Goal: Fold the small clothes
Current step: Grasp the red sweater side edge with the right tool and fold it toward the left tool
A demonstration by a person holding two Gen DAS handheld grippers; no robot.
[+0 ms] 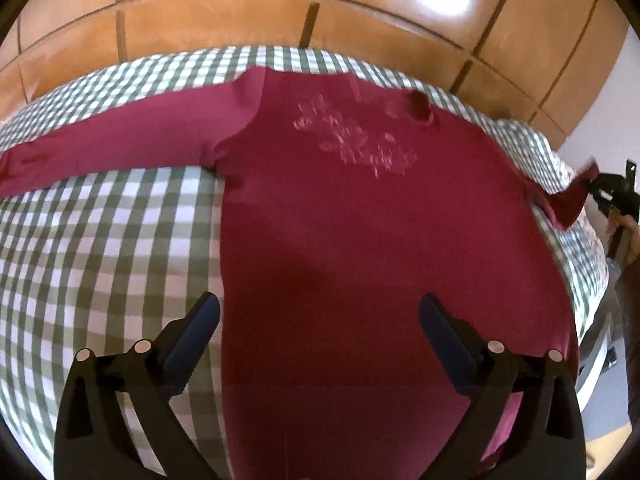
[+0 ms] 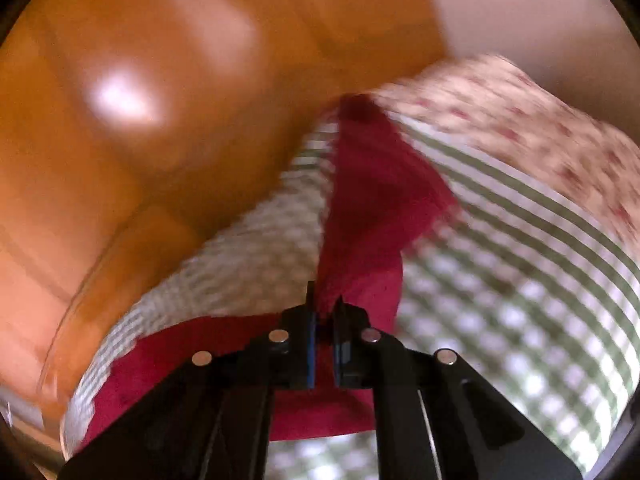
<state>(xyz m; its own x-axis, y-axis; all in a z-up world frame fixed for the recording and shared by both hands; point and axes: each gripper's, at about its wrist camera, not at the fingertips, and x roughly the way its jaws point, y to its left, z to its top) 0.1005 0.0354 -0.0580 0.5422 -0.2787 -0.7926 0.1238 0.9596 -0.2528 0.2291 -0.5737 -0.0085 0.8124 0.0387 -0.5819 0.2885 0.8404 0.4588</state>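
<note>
We are keeping the shirt [image 1: 360, 240] spread flat on the checked bed [image 1: 100, 240] for folding. Our right gripper [image 2: 325, 316], jaws pressed together, is pinching its sleeve [image 2: 372, 200]; our left gripper [image 1: 320, 316] is hovering with jaws spread, empty.

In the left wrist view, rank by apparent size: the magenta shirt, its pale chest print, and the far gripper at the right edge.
1. Magenta shirt
2. Pale chest print
3. Far gripper, partly cut off and distant, so unsure against the print.
</note>
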